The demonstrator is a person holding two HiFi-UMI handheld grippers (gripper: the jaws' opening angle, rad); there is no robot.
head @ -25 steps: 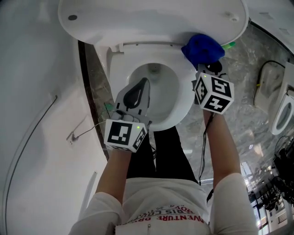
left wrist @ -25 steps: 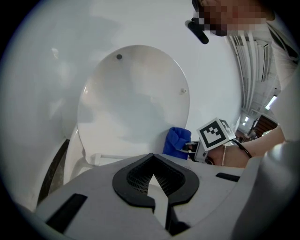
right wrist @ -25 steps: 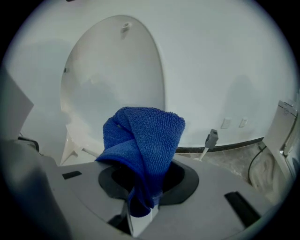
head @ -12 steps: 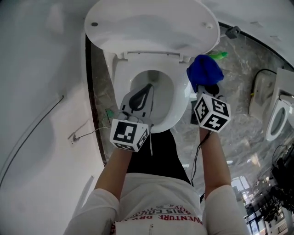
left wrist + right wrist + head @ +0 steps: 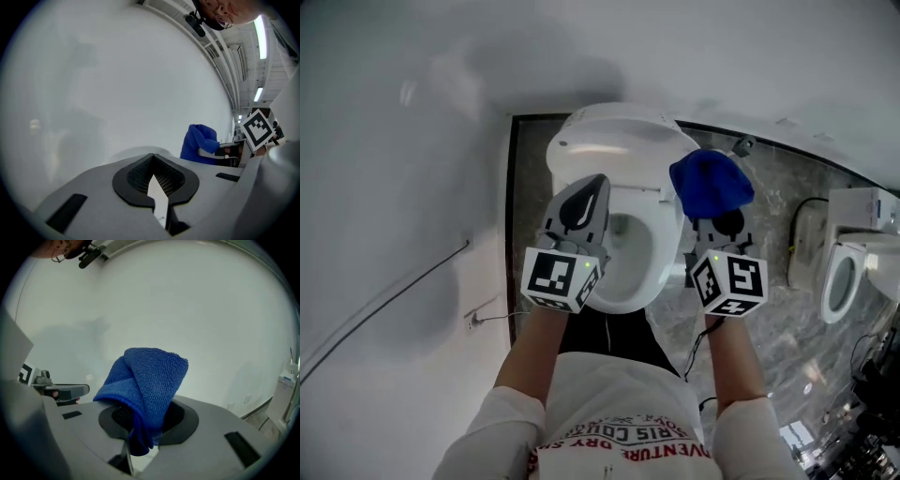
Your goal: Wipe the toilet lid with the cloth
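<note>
The white toilet lid (image 5: 614,141) stands raised behind the open bowl (image 5: 630,255). My right gripper (image 5: 717,217) is shut on a folded blue cloth (image 5: 710,183), held up to the right of the lid. In the right gripper view the cloth (image 5: 146,387) sticks up out of the right gripper (image 5: 136,430) against a bare white wall. My left gripper (image 5: 594,182) is shut on nothing and hovers over the bowl's left side. In the left gripper view the left gripper (image 5: 153,171) faces the wall, with the cloth (image 5: 198,143) to its right.
A white wall (image 5: 403,187) fills the left, with a thin cable (image 5: 384,305) running along it. Grey marble floor (image 5: 769,244) lies to the right, where a second white toilet (image 5: 848,272) stands. A person's legs and white shirt (image 5: 619,412) are below.
Both grippers have risen away from the toilet and now point at the wall. The head view has pulled back, so the toilet looks smaller. The cloth stays in the right gripper.
</note>
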